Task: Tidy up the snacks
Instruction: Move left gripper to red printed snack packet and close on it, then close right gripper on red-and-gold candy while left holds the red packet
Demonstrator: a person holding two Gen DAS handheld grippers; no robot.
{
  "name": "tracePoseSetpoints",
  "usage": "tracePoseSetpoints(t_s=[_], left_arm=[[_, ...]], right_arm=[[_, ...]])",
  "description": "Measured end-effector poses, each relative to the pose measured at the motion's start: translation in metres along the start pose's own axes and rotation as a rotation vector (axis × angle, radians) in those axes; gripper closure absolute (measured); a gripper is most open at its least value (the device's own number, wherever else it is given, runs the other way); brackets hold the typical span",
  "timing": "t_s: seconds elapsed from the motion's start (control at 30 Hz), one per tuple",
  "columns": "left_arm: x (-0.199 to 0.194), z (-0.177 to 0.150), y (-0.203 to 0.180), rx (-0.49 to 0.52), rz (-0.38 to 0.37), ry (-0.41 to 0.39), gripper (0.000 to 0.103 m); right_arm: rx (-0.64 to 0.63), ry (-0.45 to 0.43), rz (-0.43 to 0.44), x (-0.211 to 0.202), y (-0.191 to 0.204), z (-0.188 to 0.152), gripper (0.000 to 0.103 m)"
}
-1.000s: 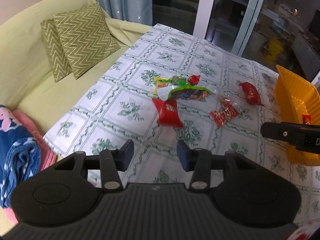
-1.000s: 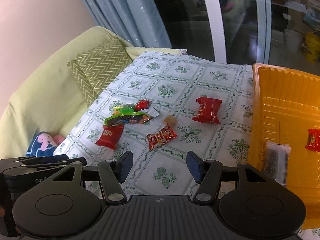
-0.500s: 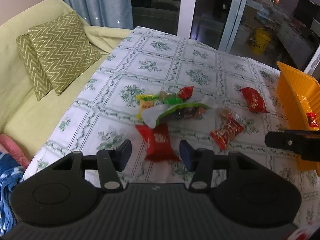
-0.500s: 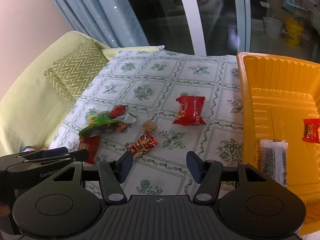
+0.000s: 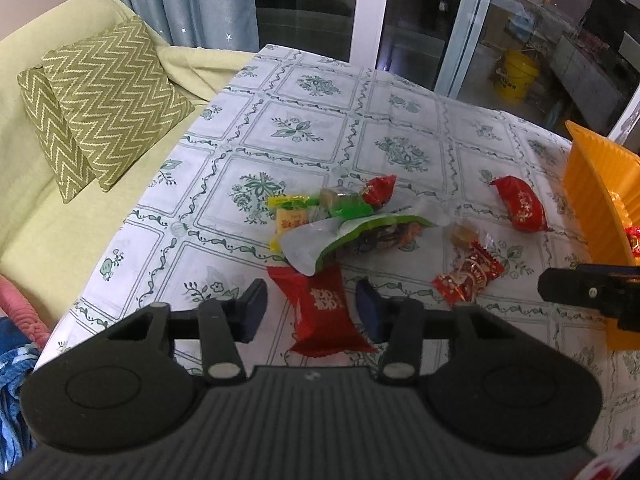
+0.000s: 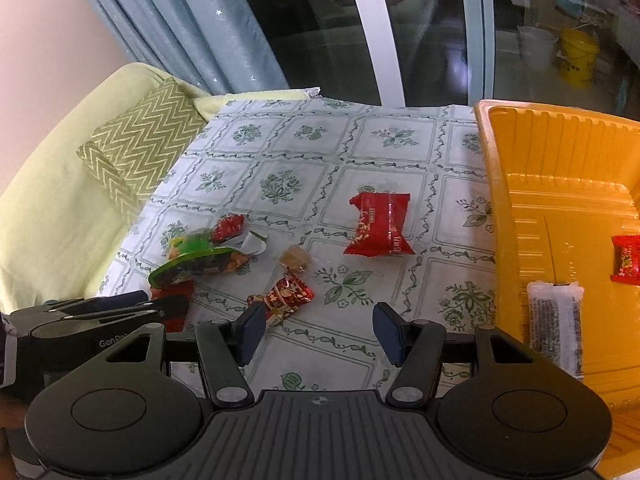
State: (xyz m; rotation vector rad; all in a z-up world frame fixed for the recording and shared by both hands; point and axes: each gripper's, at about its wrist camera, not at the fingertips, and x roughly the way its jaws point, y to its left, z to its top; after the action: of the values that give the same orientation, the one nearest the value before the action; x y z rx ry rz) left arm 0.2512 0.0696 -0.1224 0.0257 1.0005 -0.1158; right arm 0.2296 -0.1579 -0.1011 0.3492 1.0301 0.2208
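Snacks lie on a floral tablecloth [image 5: 304, 128]. My left gripper [image 5: 311, 308] is open, its jaws on either side of a red square packet [image 5: 324, 312] on the cloth. Beyond it lie a green pouch [image 5: 360, 232], a yellow packet [image 5: 292, 220], a red patterned candy [image 5: 468, 276] and a red pillow packet [image 5: 520, 204]. My right gripper [image 6: 320, 332] is open and empty above the cloth, near the red patterned candy [image 6: 284, 296]. The orange tray [image 6: 560, 184] at right holds a white bar [image 6: 556, 328] and a red candy [image 6: 628, 260].
A pale green sofa [image 5: 36, 208] with a zigzag cushion [image 5: 100, 104] runs along the table's left side. Folded blue and pink cloth [image 5: 16, 360] lies at lower left. Glass doors and a curtain [image 6: 192, 28] stand behind the table. The left gripper shows in the right wrist view [image 6: 100, 312].
My left gripper has moved forward and down until its open jaws frame the red square packet. My right gripper has moved forward and slightly left over the cloth.
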Motion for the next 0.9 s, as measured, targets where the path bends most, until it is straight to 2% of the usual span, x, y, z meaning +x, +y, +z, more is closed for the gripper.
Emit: tracePoseSetpoints(t_s=[0.07, 0.17, 0.9], left_arm=[[0.000, -0.001, 0.001, 0.002, 0.000, 0.003, 0.065], [0.000, -0.004, 0.004, -0.003, -0.018, 0.009, 0.079], [-0.031, -0.018, 0.047, -0.085, 0.028, -0.023, 0.081]], right_arm=[[0.002, 0.006, 0.003, 0.002, 0.002, 0.000, 0.044], [-0.002, 0.015, 0.006, 0.006, 0.004, 0.000, 0.044], [-0.016, 0.063, 0.021, 0.039, 0.020, -0.007, 0.044]])
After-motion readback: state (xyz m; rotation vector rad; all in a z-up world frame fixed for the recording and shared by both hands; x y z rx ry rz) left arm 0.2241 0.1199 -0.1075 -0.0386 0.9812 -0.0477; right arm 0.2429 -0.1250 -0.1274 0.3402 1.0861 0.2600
